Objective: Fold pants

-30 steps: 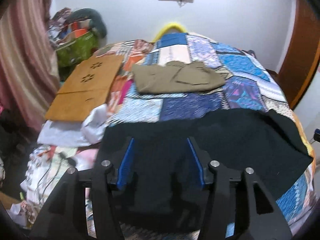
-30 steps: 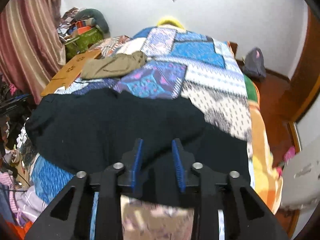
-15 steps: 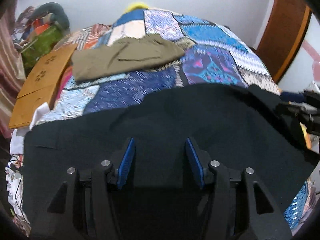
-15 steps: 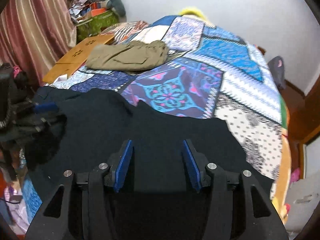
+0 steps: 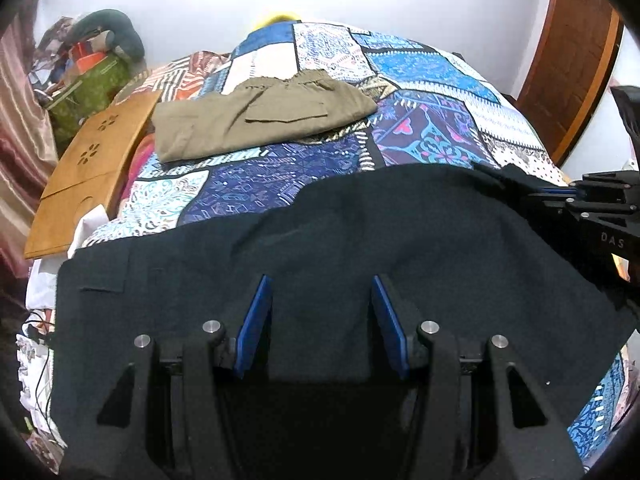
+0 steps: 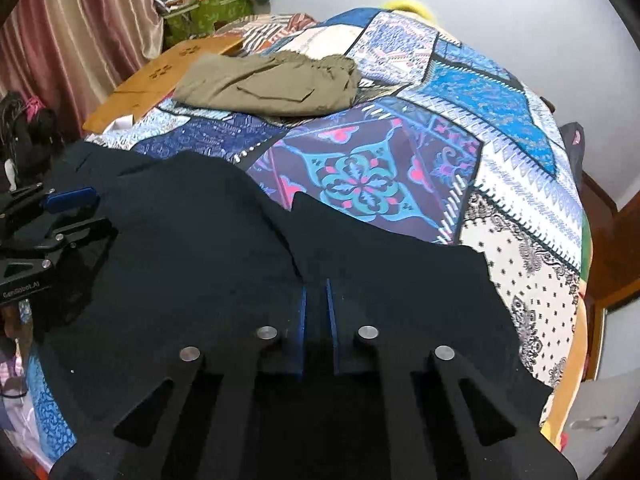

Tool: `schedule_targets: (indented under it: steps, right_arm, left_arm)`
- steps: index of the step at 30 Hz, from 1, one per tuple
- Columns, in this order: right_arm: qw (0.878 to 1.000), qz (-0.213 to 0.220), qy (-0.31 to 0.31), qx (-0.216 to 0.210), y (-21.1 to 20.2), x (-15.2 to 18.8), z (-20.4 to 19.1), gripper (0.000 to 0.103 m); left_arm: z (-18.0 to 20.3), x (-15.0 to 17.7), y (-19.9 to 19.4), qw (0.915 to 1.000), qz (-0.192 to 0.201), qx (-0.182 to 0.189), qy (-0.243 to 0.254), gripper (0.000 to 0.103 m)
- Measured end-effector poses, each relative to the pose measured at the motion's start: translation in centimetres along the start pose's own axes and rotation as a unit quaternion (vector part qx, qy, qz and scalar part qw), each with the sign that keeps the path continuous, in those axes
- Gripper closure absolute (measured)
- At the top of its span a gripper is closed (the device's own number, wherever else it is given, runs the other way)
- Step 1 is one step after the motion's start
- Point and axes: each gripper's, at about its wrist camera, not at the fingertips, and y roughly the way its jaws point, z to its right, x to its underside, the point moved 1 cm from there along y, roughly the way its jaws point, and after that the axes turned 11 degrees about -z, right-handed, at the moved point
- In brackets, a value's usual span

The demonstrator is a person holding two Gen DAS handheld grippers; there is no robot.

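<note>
We pinch the dark cloth pants (image 6: 200, 280) with our right gripper (image 6: 316, 312), centre frame; our left gripper (image 5: 322, 316) gapes empty, and next needs its own hold.

Black pants (image 5: 400, 248) lie on a blue patchwork quilt (image 5: 432, 68) (olive pants (image 5: 256, 116) beyond).

Black pants (image 5: 360, 240) — spread flat across the near bed edge — pinched at one fold
</note>
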Motion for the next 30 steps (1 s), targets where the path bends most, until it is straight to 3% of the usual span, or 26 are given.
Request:
schedule_targets:
  steps: [6,12,16,20,25,30]
  right_arm:
    - [0.997,0.063,0.038,0.015,-4.5,1.9,2.1,0.097]
    - [0.988,0.107,0.106,0.032,-9.0,7.1,6.3,0.097]
    - [0.981,0.107,0.16,0.022,-9.8,11.5,9.2,0.097]
    - [0.975,0.092,0.199,0.023,-9.2,15.5,10.6,0.097]
    - [0.971,0.092,0.218,0.038,-9.0,18.4,10.8,0.097]
    - [0.969,0.09,0.227,0.027,-8.2,20.0,11.4,0.089]
  left_arm:
    - [1.0,0.0,-2.4,0.9997,0.021,-0.008,0.011,0.05]
    - [3.5,-0.5,-4.2,0.9988,0.034,-0.012,0.034,0.05]
    - [5.5,-0.9,-4.6,0.998,0.035,-0.006,0.053,0.05]
    - [8.3,-1.6,-3.5,0.9966,0.009,0.012,0.081,0.047]
    - [12.3,-3.1,-1.8,0.9936,-0.036,0.063,0.087,0.047]
    - [15.8,-5.1,-0.7,0.992,-0.04,0.087,0.082,0.034]
